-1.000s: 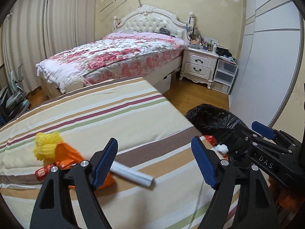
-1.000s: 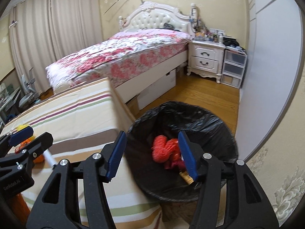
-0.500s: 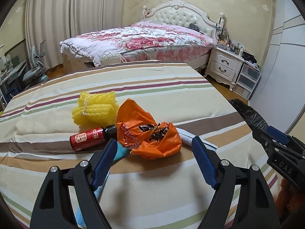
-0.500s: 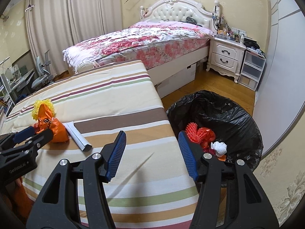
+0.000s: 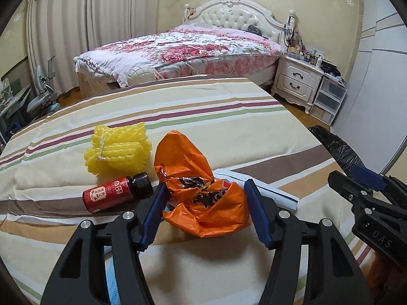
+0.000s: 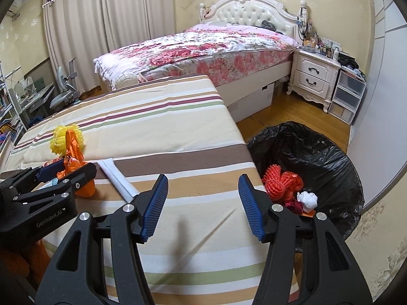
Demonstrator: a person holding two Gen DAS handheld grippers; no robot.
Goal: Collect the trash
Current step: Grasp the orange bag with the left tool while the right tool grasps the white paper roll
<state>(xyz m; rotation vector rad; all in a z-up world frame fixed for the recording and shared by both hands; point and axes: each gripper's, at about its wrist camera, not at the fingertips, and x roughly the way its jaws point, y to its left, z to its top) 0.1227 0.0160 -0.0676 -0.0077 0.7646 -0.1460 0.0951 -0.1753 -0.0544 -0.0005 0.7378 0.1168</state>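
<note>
The left gripper [image 5: 203, 211] sits spread around the orange wrapper [image 5: 203, 203] on the striped bench [image 5: 203, 117]; whether its fingers touch the wrapper is hard to tell. Left of the wrapper lie a red bottle [image 5: 115, 193] and, behind it, a yellow foam bundle [image 5: 117, 152]; a white strip [image 5: 262, 190] lies right of the wrapper. The right gripper [image 6: 203, 203] hangs spread and empty over the bench, farther right of the wrapper. Beyond it stands the black bin [image 6: 330, 157], with red netting [image 6: 277, 183] inside.

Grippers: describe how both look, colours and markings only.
Each gripper, left and right, has a black plastic frame, silver screws and two ribbed blue finger pads. The left body reads "GenRobot.AI" in white; the right shows "DAS". No cables or sleeves visible.
</note>
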